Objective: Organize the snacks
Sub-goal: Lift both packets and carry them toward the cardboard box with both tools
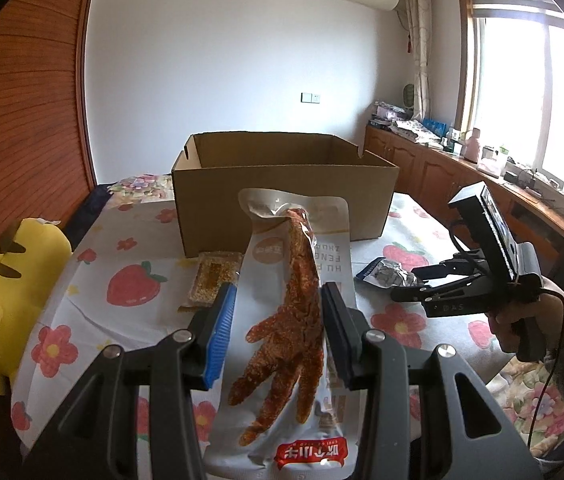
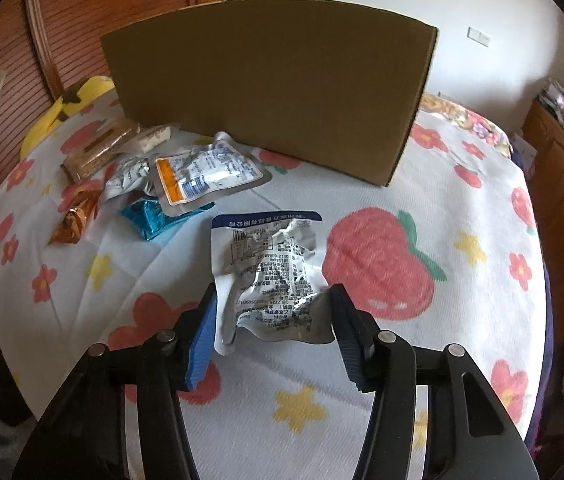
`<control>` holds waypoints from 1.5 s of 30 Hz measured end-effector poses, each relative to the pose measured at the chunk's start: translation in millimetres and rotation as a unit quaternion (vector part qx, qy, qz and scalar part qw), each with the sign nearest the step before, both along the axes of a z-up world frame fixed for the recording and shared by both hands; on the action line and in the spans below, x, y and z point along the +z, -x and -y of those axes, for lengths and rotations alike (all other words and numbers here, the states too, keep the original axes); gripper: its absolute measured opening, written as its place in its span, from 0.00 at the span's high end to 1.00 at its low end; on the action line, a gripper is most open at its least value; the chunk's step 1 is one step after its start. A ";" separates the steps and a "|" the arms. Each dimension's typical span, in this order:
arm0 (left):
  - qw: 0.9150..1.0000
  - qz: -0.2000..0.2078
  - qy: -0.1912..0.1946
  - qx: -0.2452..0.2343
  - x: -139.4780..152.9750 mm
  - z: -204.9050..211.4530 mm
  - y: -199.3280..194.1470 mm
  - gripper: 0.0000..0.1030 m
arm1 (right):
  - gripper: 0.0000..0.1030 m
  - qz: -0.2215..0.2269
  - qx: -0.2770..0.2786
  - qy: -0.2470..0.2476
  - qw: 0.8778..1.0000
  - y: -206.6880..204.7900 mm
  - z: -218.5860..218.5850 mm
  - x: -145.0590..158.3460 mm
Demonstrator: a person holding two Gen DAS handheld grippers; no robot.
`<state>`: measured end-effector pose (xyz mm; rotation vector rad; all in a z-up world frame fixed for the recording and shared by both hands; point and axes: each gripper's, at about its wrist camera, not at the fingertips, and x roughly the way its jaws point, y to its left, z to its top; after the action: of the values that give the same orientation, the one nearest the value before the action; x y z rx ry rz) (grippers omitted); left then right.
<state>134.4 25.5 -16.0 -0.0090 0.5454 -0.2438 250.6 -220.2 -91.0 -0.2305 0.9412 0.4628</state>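
My left gripper [image 1: 278,320] is shut on a long white packet with a chicken foot inside [image 1: 294,320] and holds it above the table, in front of the open cardboard box [image 1: 282,196]. My right gripper [image 2: 272,320] is open around a crumpled silver packet [image 2: 270,276] that lies on the flowered cloth; its fingers are beside the packet's near end. From the left wrist view the right gripper [image 1: 406,292] sits at the right by that packet [image 1: 386,274]. The box [image 2: 274,92] stands behind it.
A pile of snacks lies left of the box: a silver-orange pouch [image 2: 206,176], a blue packet [image 2: 154,218], a gold wrapper [image 2: 74,220] and a sesame bar [image 2: 98,152], [image 1: 214,276]. A yellow plush [image 1: 6,284] sits at the table's left edge. A wooden cabinet [image 1: 442,172] runs along the right.
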 end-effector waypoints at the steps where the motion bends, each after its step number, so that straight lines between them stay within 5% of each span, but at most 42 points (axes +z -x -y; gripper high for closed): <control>1: 1.000 0.001 -0.001 0.000 0.5 0.2 0.4 0.59 | 0.48 -0.001 -0.003 -0.006 1.000 1.4 2.0 0.6; 33: 0.998 0.066 -0.001 0.014 42.4 -4.8 -3.5 0.59 | 0.46 0.128 -0.017 -0.093 0.987 73.9 23.8 107.9; 45: 0.996 0.088 -0.009 0.004 58.2 -2.2 -32.9 0.59 | 0.46 0.153 -0.002 -0.099 0.983 69.5 16.0 127.2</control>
<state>167.3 27.7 42.3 0.0270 0.3725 -0.2292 181.0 -236.3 36.2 -0.1147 0.5896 0.4965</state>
